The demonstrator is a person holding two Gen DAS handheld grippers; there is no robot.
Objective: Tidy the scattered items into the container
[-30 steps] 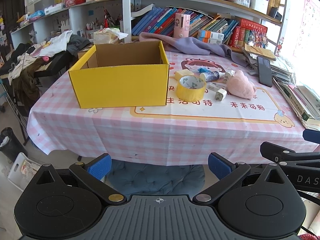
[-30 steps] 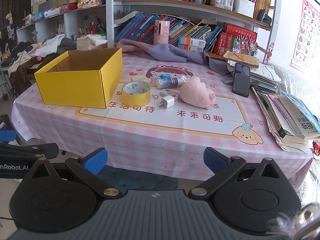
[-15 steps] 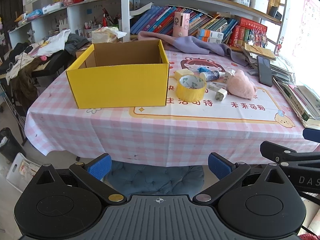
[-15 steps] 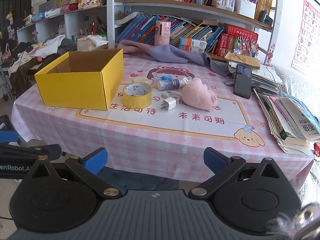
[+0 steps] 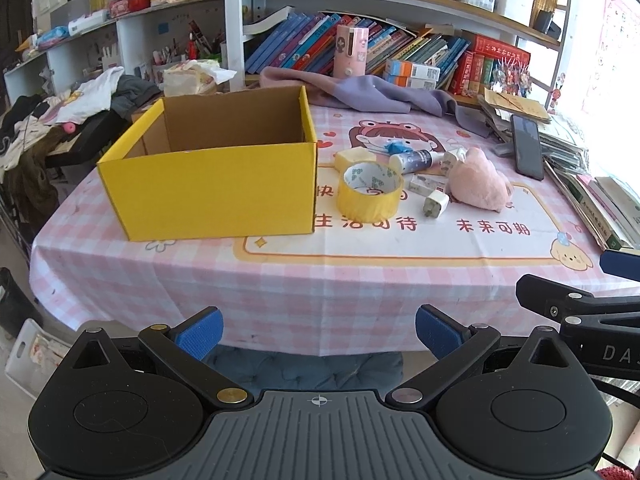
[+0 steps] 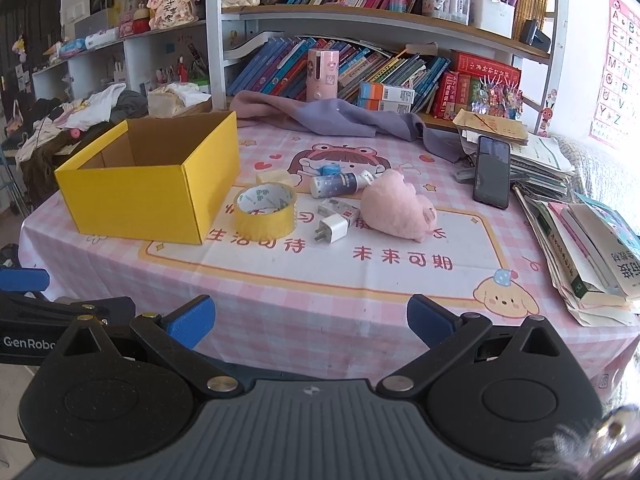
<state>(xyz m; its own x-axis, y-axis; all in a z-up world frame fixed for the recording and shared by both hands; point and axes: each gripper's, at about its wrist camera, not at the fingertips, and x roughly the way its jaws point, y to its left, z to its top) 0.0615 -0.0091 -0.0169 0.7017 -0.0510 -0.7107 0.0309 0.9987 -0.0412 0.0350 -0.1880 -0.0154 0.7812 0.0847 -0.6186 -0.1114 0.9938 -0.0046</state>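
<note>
Two grippers hang short of the near edge of the worktop (image 5: 280, 280), side by side and well apart from the items. The left gripper (image 5: 318, 330) has its blue-padded fingers (image 5: 200, 330) spread wide with nothing between them; the right gripper (image 6: 310, 316) is likewise wide open and empty. On the pink checked cloth stands a yellow box (image 5: 208, 188), open at the top, its inside bare as far as can be seen. Just beside its right wall sits a roll of yellow tape (image 5: 369, 192). Near the tape lie a white charger plug (image 5: 435, 203), a small white packet (image 5: 424, 184), a dark bottle (image 5: 416, 159) on its side, a pale yellow block (image 5: 354, 157) and a pink plush toy (image 5: 478, 185). A black phone (image 6: 492, 172) rests on stacked papers farther right.
</note>
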